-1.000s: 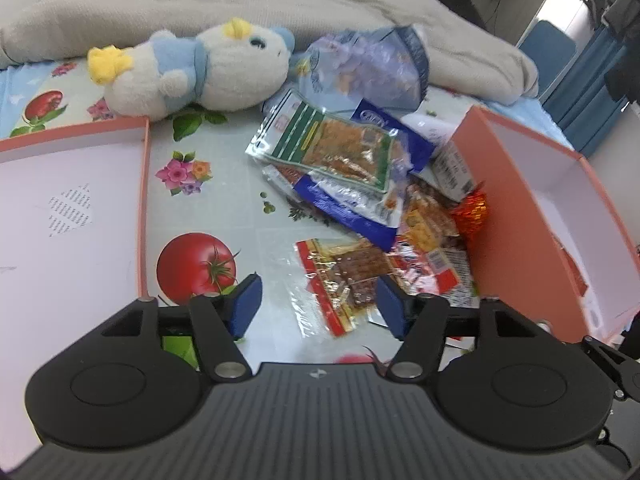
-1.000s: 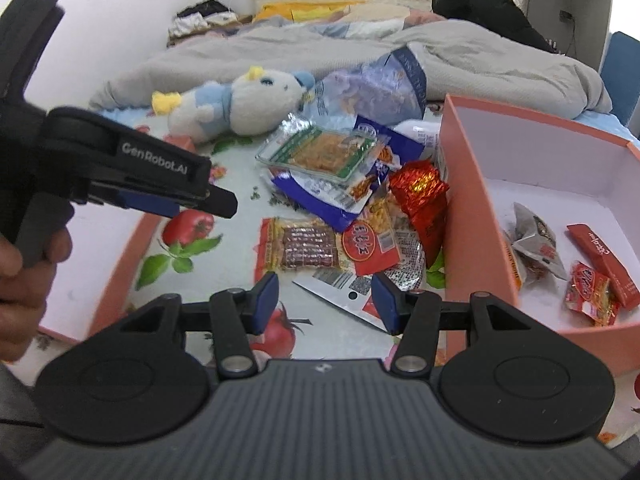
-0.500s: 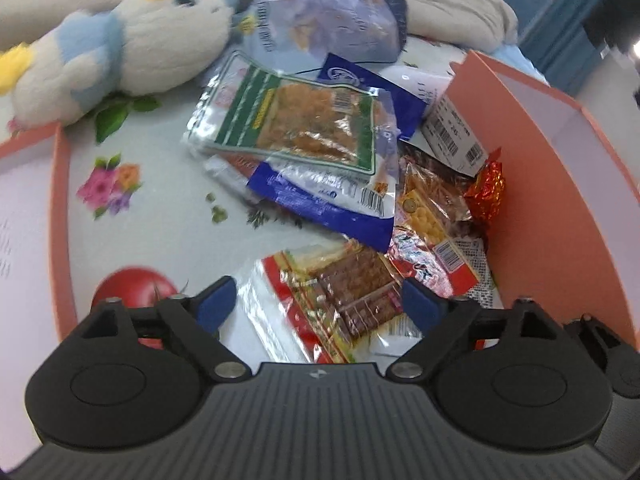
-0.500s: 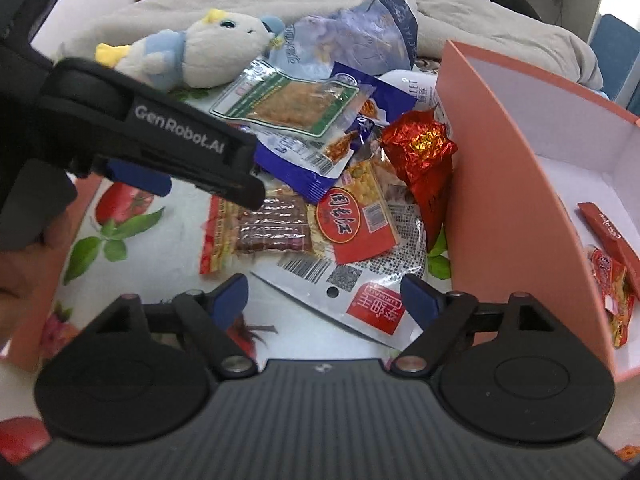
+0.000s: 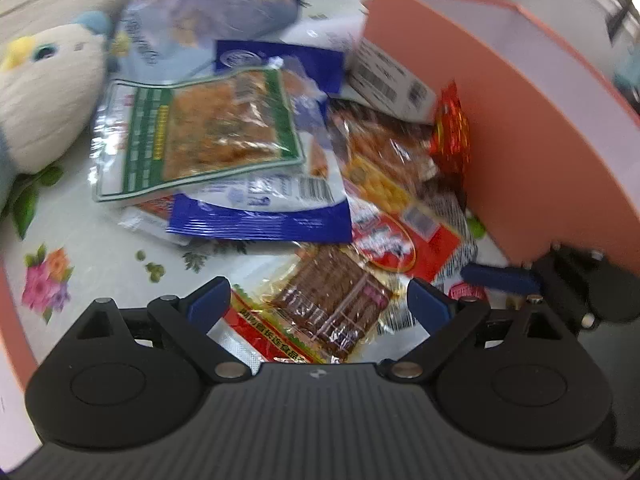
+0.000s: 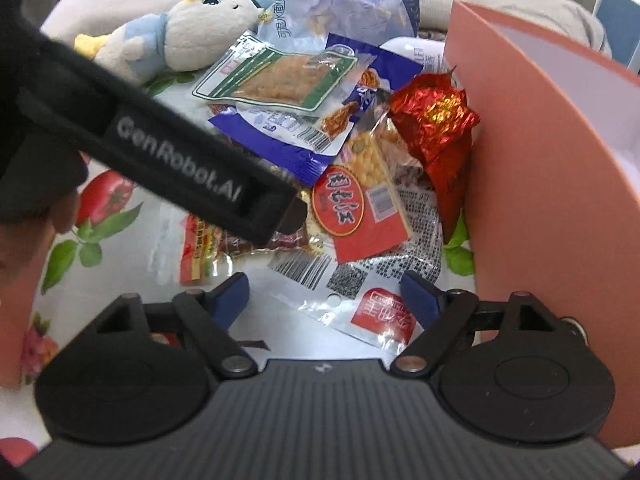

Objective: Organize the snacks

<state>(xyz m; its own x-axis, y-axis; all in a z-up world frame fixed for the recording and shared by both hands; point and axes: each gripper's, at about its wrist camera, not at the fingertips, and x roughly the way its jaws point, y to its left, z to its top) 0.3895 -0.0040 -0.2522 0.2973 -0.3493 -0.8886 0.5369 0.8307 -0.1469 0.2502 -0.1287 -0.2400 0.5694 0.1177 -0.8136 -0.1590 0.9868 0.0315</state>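
Straddling the jerky packet (image 5: 332, 304) – long axis slanting toward the orange box (image 5: 532, 160) – left tongs (image 5: 318, 300) agape, empty.

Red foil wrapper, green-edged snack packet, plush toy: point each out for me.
Red foil wrapper (image 6: 434, 120), right wrist view, on its crinkled shiny middle.
Green-edged snack packet (image 5: 208, 128), left wrist view, on its clear window.
Plush toy (image 6: 200, 28), right wrist view, on its white head.

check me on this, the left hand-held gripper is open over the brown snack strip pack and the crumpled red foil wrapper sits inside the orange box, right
Not quite. The red foil wrapper lies outside the orange box, against its outer wall, as the right wrist view shows. The rest holds: the left hand-held gripper is open over the brown snack strip pack.
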